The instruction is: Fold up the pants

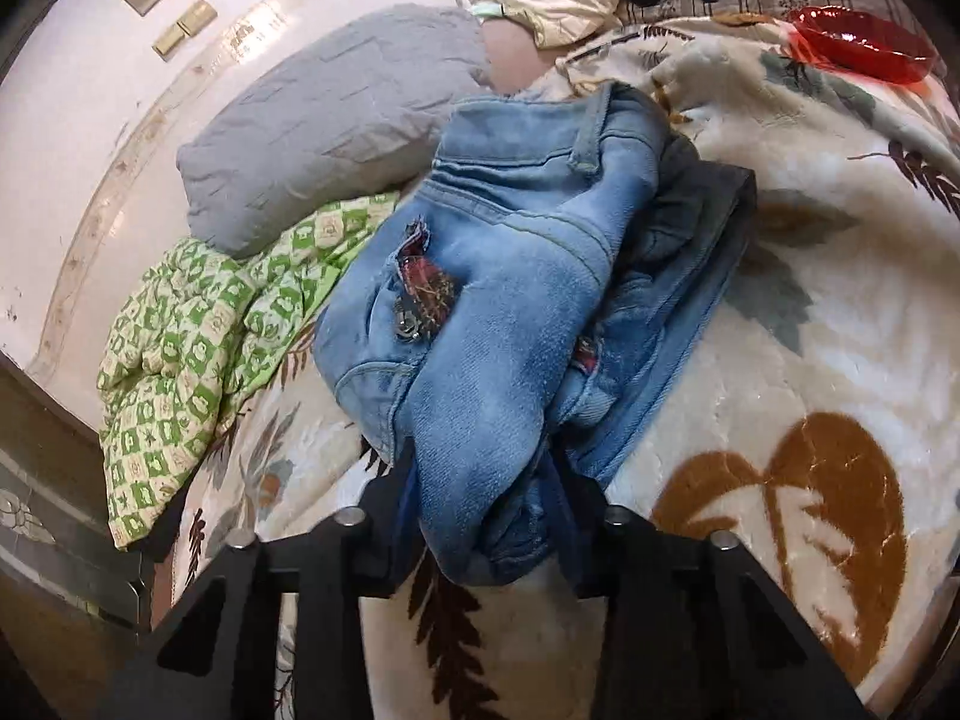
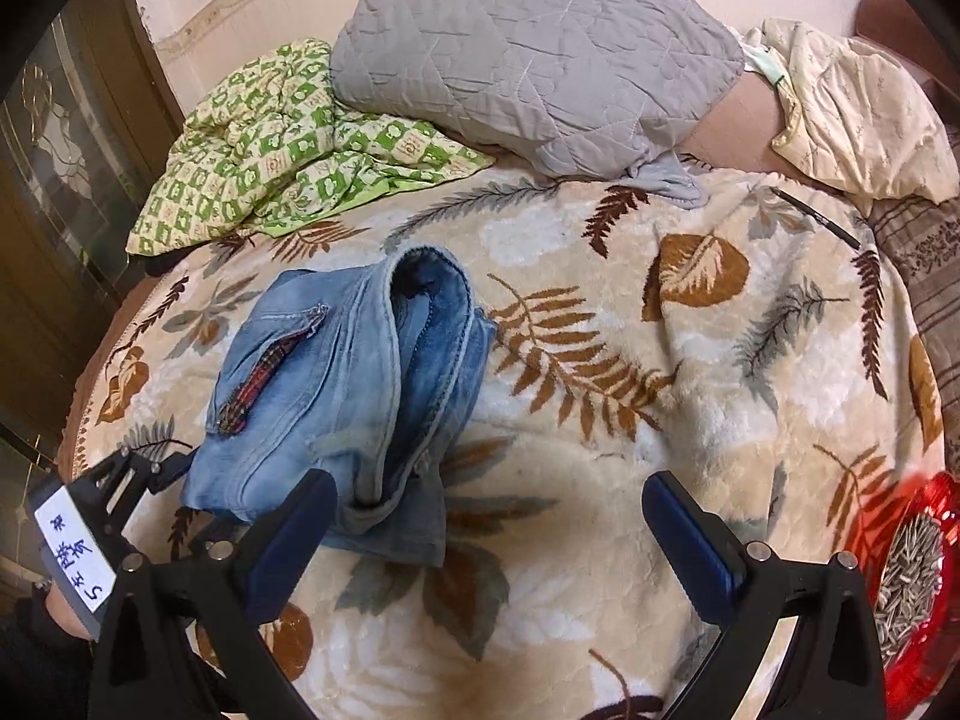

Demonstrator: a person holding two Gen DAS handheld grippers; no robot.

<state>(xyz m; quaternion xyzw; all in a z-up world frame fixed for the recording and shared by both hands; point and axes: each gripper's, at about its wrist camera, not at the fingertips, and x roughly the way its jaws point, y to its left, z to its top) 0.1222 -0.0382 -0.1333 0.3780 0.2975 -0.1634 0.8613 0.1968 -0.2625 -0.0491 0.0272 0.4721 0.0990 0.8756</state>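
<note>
While a cream blanket [image 2: 600, 450] printed with brown and grey leaves is filling most of both frames, a grey quilted pillow [image 2: 528, 54] is lying across the top centre of the right wrist view, and a green checked cloth [image 2: 276, 144] is bunching just beside it at the upper left. Blue denim pants [image 2: 336, 396] are sitting in a folded bundle on the blanket, left of centre in the right wrist view and at the centre of the left wrist view, with a red plaid patch [image 2: 252, 384] showing on the top layer. At the far right edge of the right wrist view, a red dish [image 2: 924, 588] is holding what looks like seeds. A cream cloth [image 2: 858, 114] is lying crumpled at the upper right. The right gripper [image 2: 486, 546] is standing with its 2 blue-padded fingers spread wide at the bottom of its frame, its left finger overlapping the near edge of the pants in the view, nothing between the pads. The left gripper [image 1: 480, 504] is pinching a fold of the pants at the lower centre of its frame, denim bulging out between its 2 black fingers.
</note>
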